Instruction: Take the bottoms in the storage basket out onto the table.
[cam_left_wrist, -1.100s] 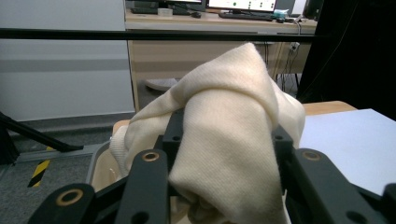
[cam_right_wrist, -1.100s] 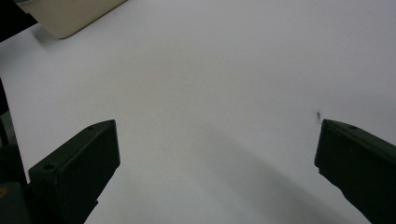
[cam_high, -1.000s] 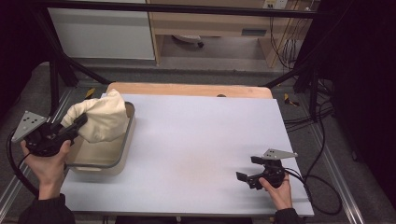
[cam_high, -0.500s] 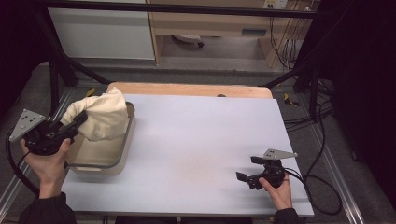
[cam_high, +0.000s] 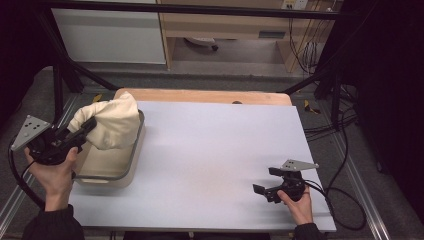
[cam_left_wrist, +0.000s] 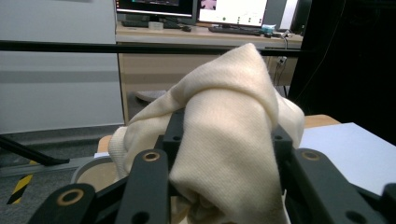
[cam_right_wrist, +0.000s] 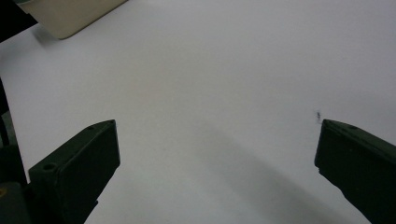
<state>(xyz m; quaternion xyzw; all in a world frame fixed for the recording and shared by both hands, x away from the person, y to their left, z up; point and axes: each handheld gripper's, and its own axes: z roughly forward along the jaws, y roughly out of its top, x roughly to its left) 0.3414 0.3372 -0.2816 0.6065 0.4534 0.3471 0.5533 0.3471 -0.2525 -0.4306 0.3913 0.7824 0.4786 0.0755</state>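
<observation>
High view shows your left gripper (cam_high: 85, 129) clamped on a cream cloth (cam_high: 112, 125), which hangs bunched above the far end of a shallow tray (cam_high: 131, 170) at the left edge of the table (cam_high: 215, 150). From the left gripper view the cloth (cam_left_wrist: 229, 121) is folded thick between the jaws and drapes over them in soft rolls.

Expect it to be light, limp and not at all fragile; it looks knitted, so it should not slip, but it will sag and trail from wherever you hold it. You have a bulky fold now, which is a secure hold yet leaves loose ends dangling toward the tray. To spread it, a corner or hem would serve you better than the middle.

Mind the tray's raised metal rim: a hanging end could catch on it as you pull sideways, so lift clear before you travel. The tray sits close to the table's left edge, with little room there.

Your right gripper (cam_high: 267, 182) rests near the front right of the table, jaws spread wide with nothing between them. Between the two grippers the table is bare, a good place to lay the cloth.
</observation>
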